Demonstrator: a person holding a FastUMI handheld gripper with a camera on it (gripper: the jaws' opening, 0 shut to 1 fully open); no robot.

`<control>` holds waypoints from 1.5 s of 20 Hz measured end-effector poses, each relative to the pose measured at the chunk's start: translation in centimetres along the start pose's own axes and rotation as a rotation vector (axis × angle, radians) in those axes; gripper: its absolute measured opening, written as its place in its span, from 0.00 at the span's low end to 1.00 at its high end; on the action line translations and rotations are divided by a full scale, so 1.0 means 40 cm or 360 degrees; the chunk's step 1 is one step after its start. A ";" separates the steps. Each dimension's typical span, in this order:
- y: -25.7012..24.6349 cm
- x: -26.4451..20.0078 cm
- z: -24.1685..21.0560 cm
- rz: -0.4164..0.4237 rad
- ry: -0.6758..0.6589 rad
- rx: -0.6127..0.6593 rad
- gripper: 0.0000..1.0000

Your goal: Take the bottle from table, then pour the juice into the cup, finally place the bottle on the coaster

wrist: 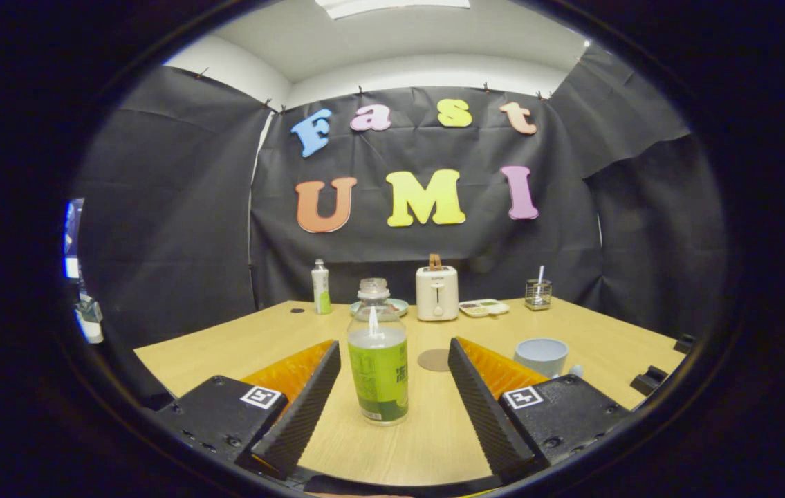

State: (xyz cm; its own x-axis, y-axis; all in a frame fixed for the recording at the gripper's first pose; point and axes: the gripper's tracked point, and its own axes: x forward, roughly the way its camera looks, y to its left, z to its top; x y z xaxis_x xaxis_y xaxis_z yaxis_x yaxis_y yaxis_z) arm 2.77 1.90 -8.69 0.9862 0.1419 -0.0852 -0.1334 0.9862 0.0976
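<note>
so the wooden surface [226, 346] took up most of the scene, with a white toaster [436, 293] way at the back by the cloth wall. closer in, the gripper [392, 387] was spread wide, fingers well apart and touching nothing. the bottle [377, 353] stood upright right between them, a bit nearer the left finger than the right, its long axis vertical, so it sat straight ahead in the gap and a plain forward push plus a squeeze looked like all the grab would need. i'd guess the pickup step hadn't happened yet. the pale blue cup [541, 355] sat beyond the right finger, off to the right of the bottle. smallest bit, the round brown coaster [433, 360] lay flat just behind the bottle, between it and the cup.
</note>
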 end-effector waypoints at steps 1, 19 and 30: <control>0.002 0.015 -0.018 -0.0001 0.0032 -0.0003 1.00; 0.050 0.191 -0.153 -0.0017 0.0364 0.0007 1.00; 0.041 0.194 -0.171 -0.0049 0.0463 0.0004 0.87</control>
State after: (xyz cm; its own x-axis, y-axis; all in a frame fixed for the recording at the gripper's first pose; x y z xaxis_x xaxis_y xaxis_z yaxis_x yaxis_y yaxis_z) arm 9.52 5.20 -15.96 0.9203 0.1305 -0.3688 -0.1033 0.9903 0.0928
